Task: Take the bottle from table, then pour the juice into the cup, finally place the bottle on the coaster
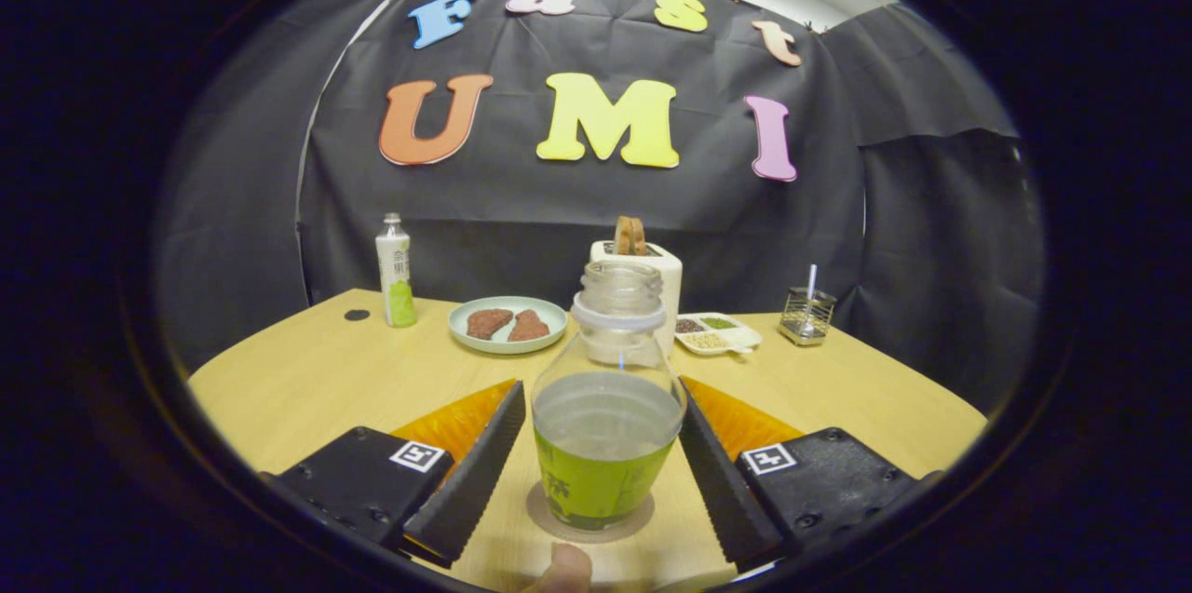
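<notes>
Open-topped bottle [605, 416] upright on coaster [589, 518], between the gripper [601, 472] fingers, slightly spread.

Far side of wooden table [307, 379]: white-green drink bottle [396, 271], plate [507, 325] with two brown pieces, white toaster [652, 272], divided snack dish [715, 333], wire holder [806, 315].

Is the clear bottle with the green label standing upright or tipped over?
Upright. The clear bottle with the green label stands on the round coaster, open mouth up, between the gripper's open fingers.
</notes>
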Action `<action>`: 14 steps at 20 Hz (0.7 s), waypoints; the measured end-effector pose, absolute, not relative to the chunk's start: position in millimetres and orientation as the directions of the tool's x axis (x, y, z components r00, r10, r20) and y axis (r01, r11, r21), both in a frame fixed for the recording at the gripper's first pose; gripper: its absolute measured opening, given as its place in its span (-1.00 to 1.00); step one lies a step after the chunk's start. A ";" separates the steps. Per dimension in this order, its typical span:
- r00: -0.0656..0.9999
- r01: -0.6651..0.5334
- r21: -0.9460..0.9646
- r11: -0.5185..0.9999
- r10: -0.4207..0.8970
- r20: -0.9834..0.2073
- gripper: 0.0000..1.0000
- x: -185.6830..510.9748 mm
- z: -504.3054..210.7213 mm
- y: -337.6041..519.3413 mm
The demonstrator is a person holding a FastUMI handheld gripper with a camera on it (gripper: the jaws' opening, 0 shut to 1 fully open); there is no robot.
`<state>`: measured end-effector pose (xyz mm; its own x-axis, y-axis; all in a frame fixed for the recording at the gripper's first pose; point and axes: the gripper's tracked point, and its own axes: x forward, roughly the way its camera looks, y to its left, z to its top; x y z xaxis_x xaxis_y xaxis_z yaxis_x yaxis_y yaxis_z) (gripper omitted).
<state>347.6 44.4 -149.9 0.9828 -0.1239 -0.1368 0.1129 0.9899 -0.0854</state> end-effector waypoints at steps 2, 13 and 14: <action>0.979 0.132 -0.091 0.987 -0.144 -0.141 1.00 341.2 -146.2 42.5; 0.989 0.139 -0.116 0.983 -0.145 -0.040 1.00 255.3 -67.9 60.7; 0.989 0.143 -0.110 0.984 -0.147 -0.034 1.00 243.8 -60.3 59.6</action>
<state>243.8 59.6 -60.3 0.9885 -0.1472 -0.0341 0.1427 0.9837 -0.1096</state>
